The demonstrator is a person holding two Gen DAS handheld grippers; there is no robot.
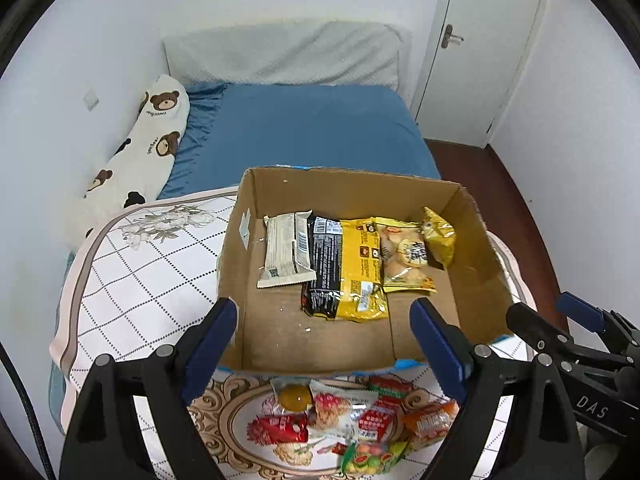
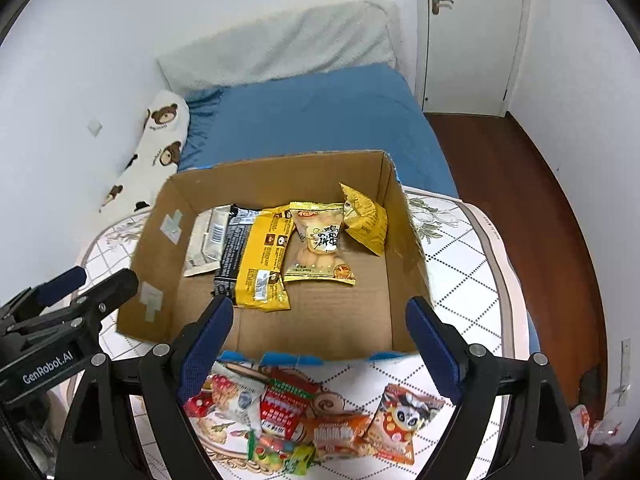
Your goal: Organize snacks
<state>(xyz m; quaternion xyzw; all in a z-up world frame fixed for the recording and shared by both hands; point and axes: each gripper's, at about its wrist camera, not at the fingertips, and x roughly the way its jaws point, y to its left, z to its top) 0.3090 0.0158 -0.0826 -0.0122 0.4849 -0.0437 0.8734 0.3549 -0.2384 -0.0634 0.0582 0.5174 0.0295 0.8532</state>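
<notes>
An open cardboard box stands on a patterned quilt. Along its far side lie a white packet, a black-and-yellow packet, a yellow biscuit bag and a small gold packet. Loose snacks, red, orange and green, lie on the quilt in front of the box. My left gripper hovers open and empty above the box's near wall. My right gripper hangs open and empty beside it, over the same wall.
The quilt covers the near end of a bed with a blue sheet. A bear-print pillow lies along the left wall. A white door and dark wooden floor are at the right.
</notes>
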